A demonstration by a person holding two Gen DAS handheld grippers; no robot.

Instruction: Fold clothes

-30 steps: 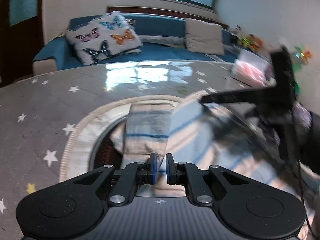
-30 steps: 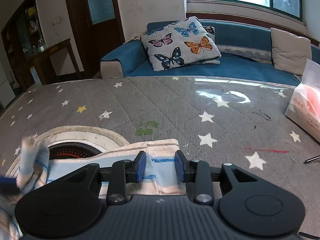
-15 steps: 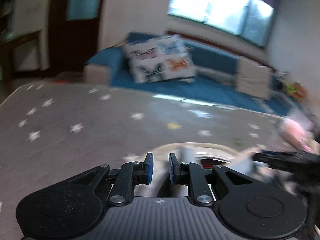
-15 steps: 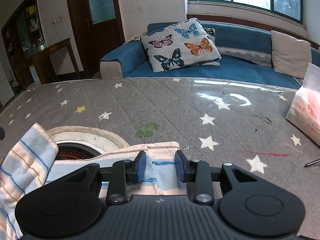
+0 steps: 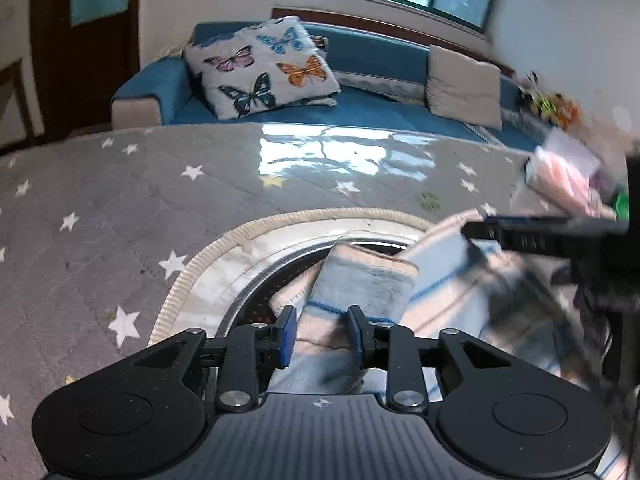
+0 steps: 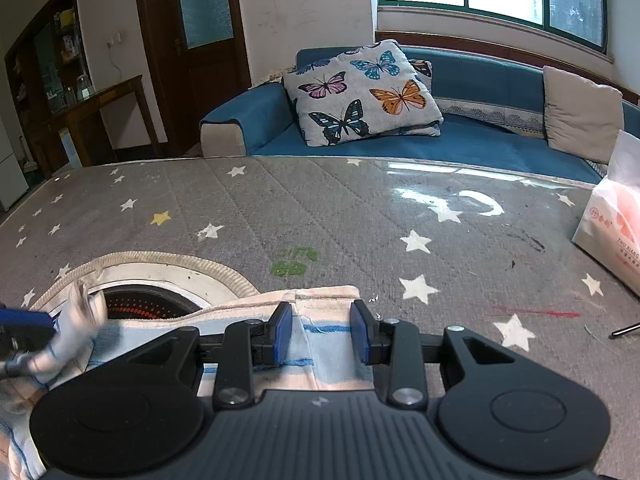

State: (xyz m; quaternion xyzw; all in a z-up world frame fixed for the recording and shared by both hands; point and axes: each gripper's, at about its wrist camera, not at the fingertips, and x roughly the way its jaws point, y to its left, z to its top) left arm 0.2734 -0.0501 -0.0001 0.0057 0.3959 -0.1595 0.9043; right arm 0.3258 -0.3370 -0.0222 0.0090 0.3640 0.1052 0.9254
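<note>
A blue, pink and white striped cloth (image 5: 360, 284) lies over a round opening in the table. My left gripper (image 5: 322, 336) is opening its jaws; a folded strip of the cloth sits between the blue pads, which stand beside it without pressing. In the right wrist view the same cloth (image 6: 324, 340) fills the gap of my right gripper (image 6: 322, 334), which stays shut on its far corner. That gripper shows as a dark, blurred finger (image 5: 520, 236) at the right of the left wrist view, with the cloth rising to it. A blurred left finger (image 6: 24, 318) shows at the left edge.
The table (image 6: 320, 208) has a grey cover with stars. A beige-rimmed round opening (image 5: 224, 264) lies under the cloth. A pink tissue pack (image 6: 612, 224) stands at the right edge, with a thin dark stick (image 6: 624, 330) near it. A blue sofa (image 6: 480, 140) with cushions runs behind.
The left gripper swung away to the left, then came back over the cloth, and its jaws now stand wider. The cloth end it carried has shifted. The right gripper has not moved.
</note>
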